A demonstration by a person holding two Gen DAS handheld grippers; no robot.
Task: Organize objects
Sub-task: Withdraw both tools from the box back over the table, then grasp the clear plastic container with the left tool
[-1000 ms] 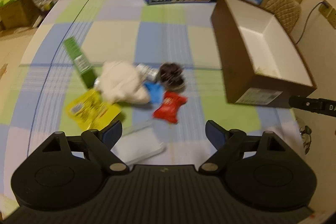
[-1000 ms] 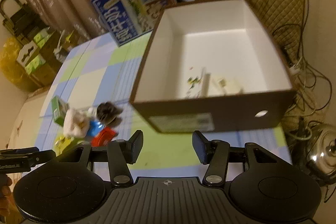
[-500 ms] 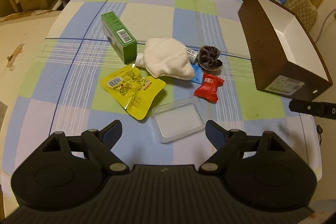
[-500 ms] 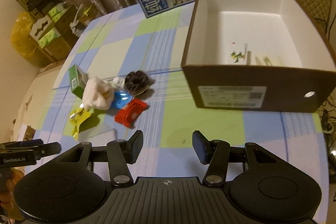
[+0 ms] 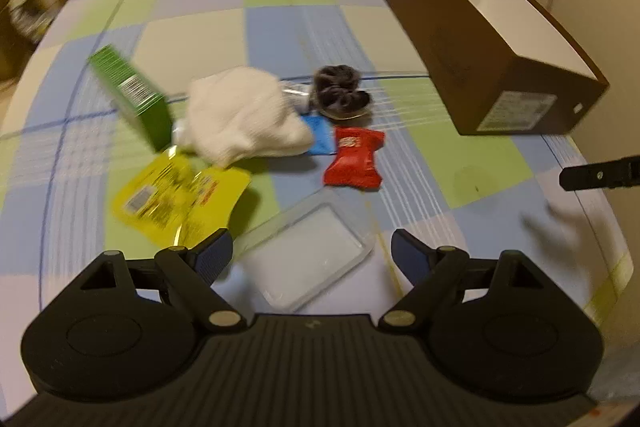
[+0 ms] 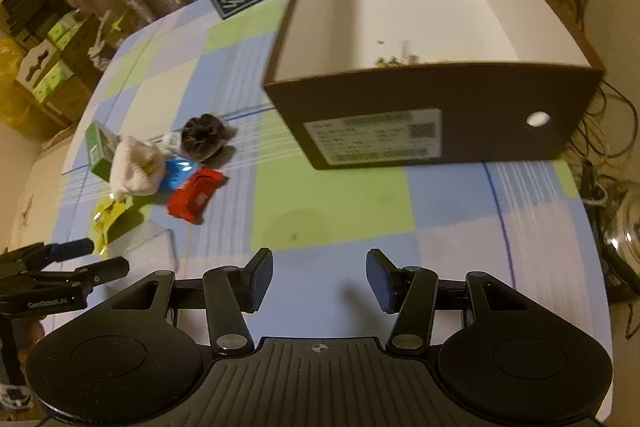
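Brown cardboard, white inside, is forming the open box (image 6: pixel 436 115) sitting at the right end of the checked tablecloth (image 5: pixel 280 27), with a few small scraps lying on its floor. Left of it, well apart, a cluster is lying together: green carton (image 5: pixel 132 95), white cloth bundle (image 5: pixel 244 117), dark scrunchie (image 5: pixel 340 95), blue packet (image 5: pixel 320 137), red wrapper (image 5: pixel 354 161), yellow pouch (image 5: pixel 180 197). The left gripper (image 5: pixel 312 255) is hovering with fingers spread wide over the clear plastic lid (image 5: pixel 308 255), gripping nothing. The right gripper (image 6: pixel 318 277) is hanging open and empty over bare cloth near the box.
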